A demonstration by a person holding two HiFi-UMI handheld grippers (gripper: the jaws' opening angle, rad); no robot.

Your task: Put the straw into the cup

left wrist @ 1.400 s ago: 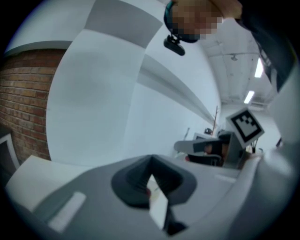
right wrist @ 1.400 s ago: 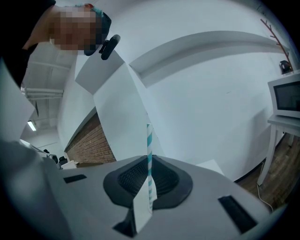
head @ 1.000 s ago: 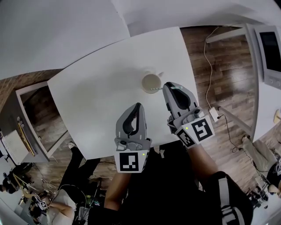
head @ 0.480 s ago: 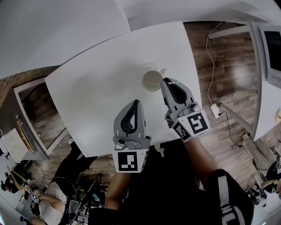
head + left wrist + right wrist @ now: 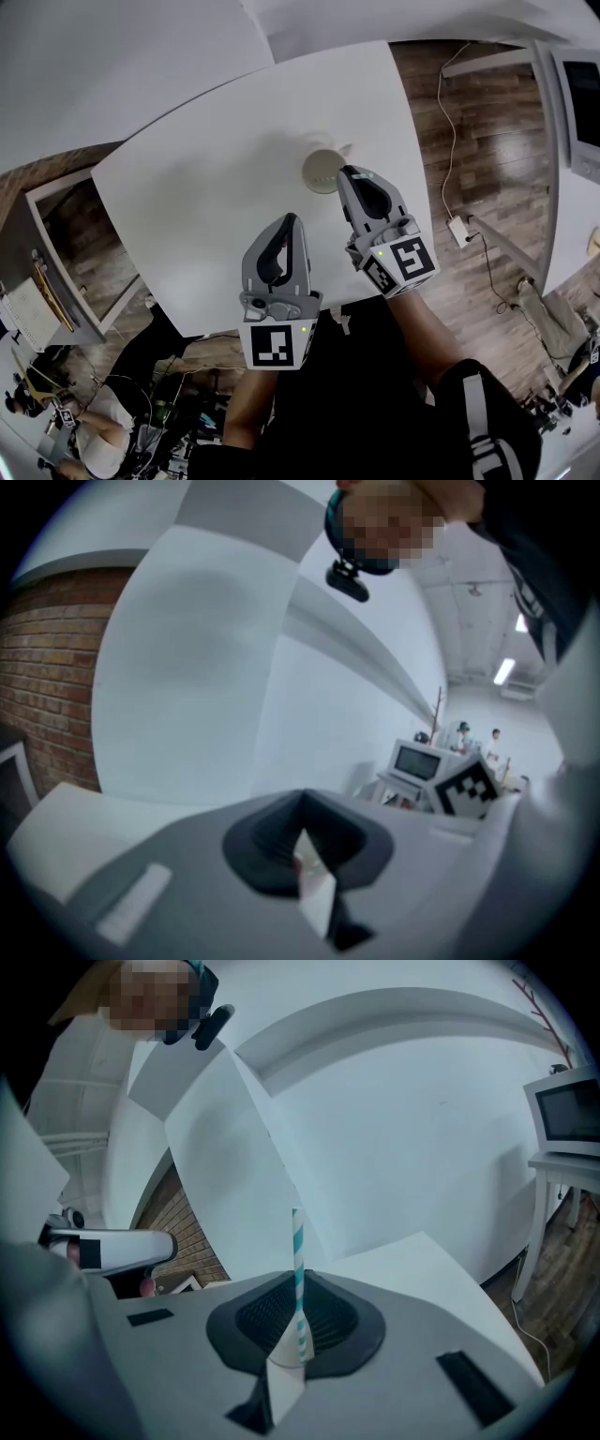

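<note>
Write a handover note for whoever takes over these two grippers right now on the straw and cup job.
Left gripper: jaws shut, empty, over the white table, short of the cup.
Right gripper: jaws shut on the striped straw, tips at the cup's rim.
Done: straw in grip, at the cup.
Left: lower it in, open the jaws. Whether its end is inside can't be seen.

No words, numbers or brand names are legible. Only black-and-white square code patterns show, on the white cube (image 5: 278, 346) of the left gripper (image 5: 291, 221) and the white cube (image 5: 402, 265) of the right gripper (image 5: 348, 172).
</note>
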